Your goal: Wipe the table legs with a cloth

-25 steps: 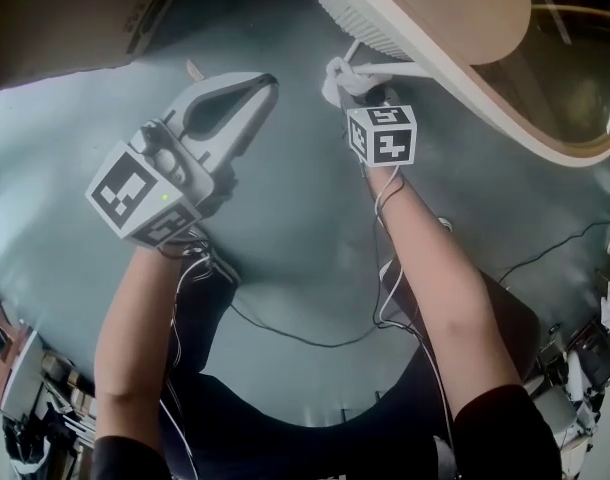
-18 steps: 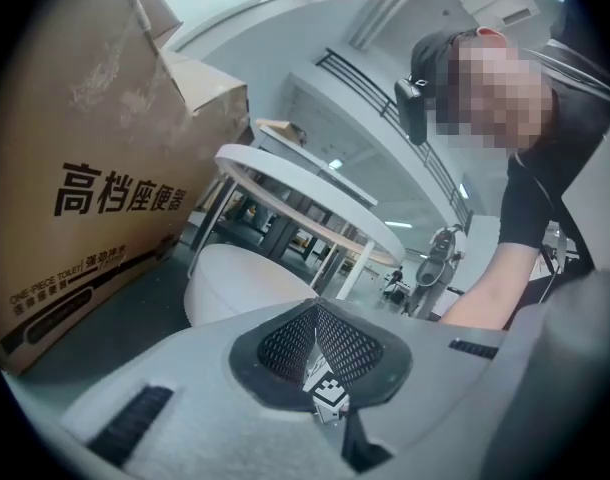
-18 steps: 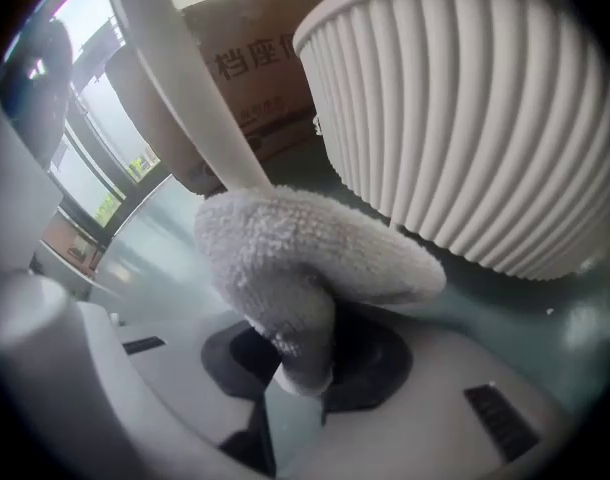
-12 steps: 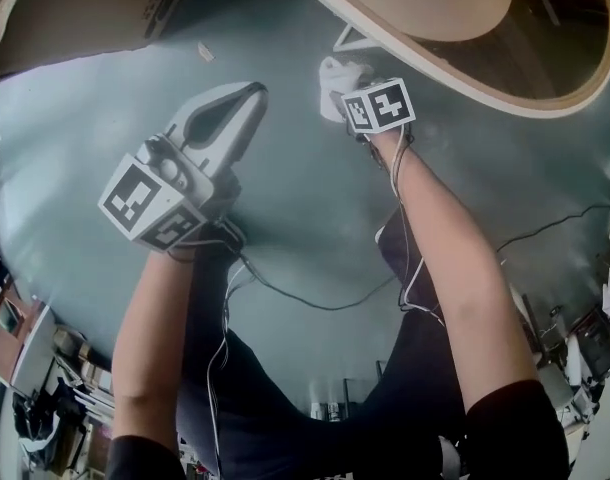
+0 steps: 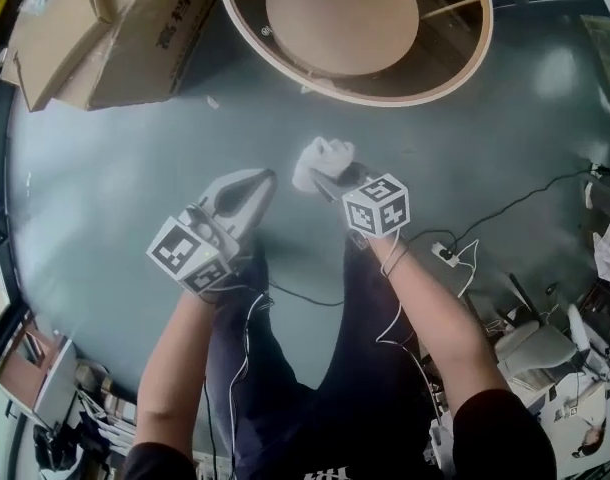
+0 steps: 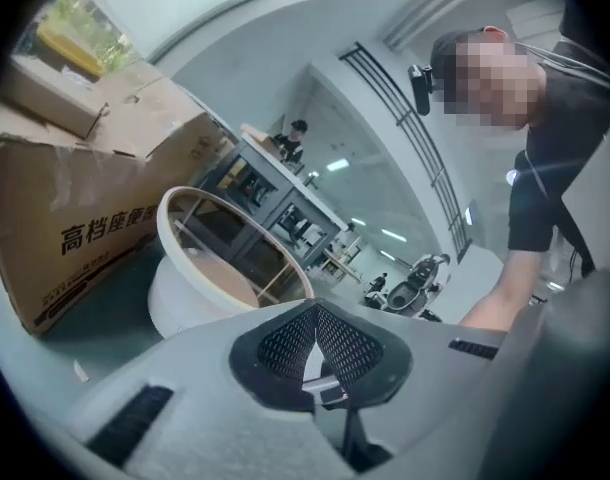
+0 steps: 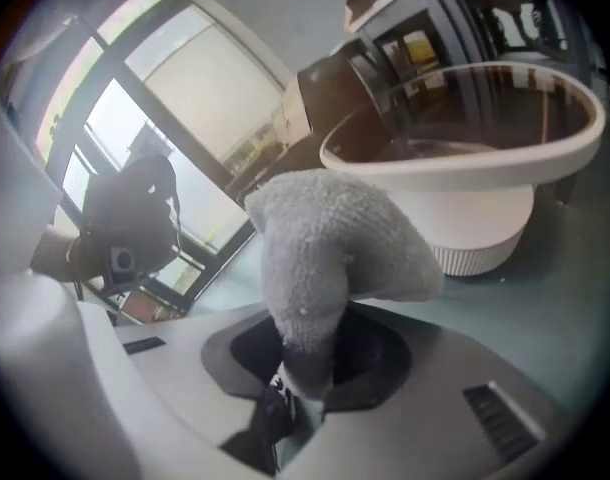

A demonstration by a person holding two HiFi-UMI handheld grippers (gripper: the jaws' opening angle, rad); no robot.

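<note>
Here, a white cloth (image 5: 320,158) is held bunched in the right gripper (image 5: 332,180), whose jaws are clenched on its lower end, as is seen plainly in the right gripper view, where the cloth (image 7: 330,238) rises out of the gripper (image 7: 305,373) in a fluffy lump. The cloth is carried above the grey-green floor (image 5: 105,188), apart from the round table (image 5: 482,38), which is set beyond it with a pale rim around a wooden disc. The left gripper (image 5: 263,178) is held just beside the right one, at about the same height; its jaws are closed tip to tip on nothing, as shown in the left gripper view (image 6: 315,318). A cardboard box (image 5: 135,38) is seen on the floor near the table's left side, and a black cable (image 5: 525,198) is trailed across the floor at the right.
</note>
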